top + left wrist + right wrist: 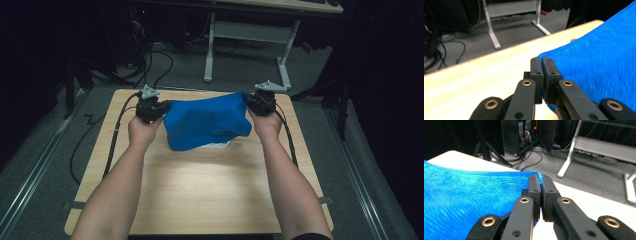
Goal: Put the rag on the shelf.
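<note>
A blue cloth [205, 122] hangs stretched between my two grippers above the far half of the wooden table [200, 190]. My left gripper [159, 106] is shut on the cloth's left corner; in the left gripper view its jaws pinch the edge of the blue cloth [599, 65] at the left gripper [542, 65]. My right gripper [251, 101] is shut on the right corner, and the right gripper view shows the blue cloth [474, 197] clamped at the right gripper [541, 183]. The cloth's lower edge sags toward the table over something white [220, 145].
Black cables [112, 140] trail from both grippers over the table's sides. A white desk frame [247, 37] stands on the grey floor beyond the far edge. A dark stand [70, 80] is at the left and another [342, 100] at the right.
</note>
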{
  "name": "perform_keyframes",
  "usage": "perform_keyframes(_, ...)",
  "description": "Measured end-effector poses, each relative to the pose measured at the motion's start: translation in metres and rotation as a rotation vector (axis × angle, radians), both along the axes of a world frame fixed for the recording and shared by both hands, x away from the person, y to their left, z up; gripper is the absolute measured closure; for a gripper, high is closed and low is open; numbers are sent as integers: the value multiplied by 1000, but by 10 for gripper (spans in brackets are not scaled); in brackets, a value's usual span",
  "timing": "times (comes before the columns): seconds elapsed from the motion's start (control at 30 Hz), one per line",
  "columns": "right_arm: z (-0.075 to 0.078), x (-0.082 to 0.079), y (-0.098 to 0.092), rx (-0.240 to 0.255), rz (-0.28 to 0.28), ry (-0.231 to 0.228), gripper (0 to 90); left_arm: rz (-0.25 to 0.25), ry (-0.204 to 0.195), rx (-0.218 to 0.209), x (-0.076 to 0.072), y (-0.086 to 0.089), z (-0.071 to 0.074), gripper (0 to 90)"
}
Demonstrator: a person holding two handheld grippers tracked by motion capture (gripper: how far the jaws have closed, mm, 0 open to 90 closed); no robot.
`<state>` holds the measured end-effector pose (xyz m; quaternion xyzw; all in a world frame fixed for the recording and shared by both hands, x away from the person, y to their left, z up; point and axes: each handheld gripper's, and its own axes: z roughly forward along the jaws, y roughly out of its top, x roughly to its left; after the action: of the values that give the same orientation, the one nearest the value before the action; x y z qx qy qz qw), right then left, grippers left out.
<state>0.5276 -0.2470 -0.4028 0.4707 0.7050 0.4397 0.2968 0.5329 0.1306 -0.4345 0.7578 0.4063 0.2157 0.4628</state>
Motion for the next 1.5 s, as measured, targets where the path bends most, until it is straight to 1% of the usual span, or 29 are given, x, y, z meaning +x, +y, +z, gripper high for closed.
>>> perform_keyframes(0.07,-8,-2,-1,9,0,21,885,0,16,-16,-3,1,-8,879)
perform_keyframes(0.13,-14,-5,-1,12,5,30,885,0,26,-28,-7,1,-13,879)
perform_keyframes(0.23,-22,-9,-2,20,6,47,884,-16,38,-33,-9,1,-19,879)
perform_keyframes(0.3,-28,-11,-4,38,7,56,884,-29,49,-30,-9,0,-22,878)
perform_keyframes(0.4,-38,-15,-5,59,11,70,884,-45,55,-38,-9,-2,-25,878)
perform_keyframes(0.63,-56,-19,-6,63,18,95,884,-65,79,-45,-7,-6,-33,875)
perform_keyframes(0.73,-59,-20,-6,62,16,104,884,-71,87,-43,-6,-8,-36,874)
perform_keyframes(0.87,-61,-21,-8,66,9,105,884,-78,101,-45,-5,-11,-41,873)
perform_keyframes(0.93,-63,-23,-10,66,5,101,883,-80,101,-47,-5,-12,-44,873)
perform_keyframes(1.0,-67,-24,-11,74,1,111,883,-75,105,-62,-5,-12,-48,873)
perform_keyframes(1.07,-70,-25,-13,71,1,120,883,-73,115,-72,-5,-11,-52,871)
perform_keyframes(1.2,-76,-26,-13,63,0,139,883,-64,131,-70,-6,-8,-59,870)
perform_keyframes(1.33,-80,-26,-12,58,-2,145,880,-61,136,-80,-6,-6,-63,867)
perform_keyframes(1.43,-82,-27,-12,64,-2,144,878,-67,139,-83,-7,-7,-64,861)
perform_keyframes(1.5,-85,-27,-12,73,-5,152,877,-70,143,-79,-8,-8,-64,856)
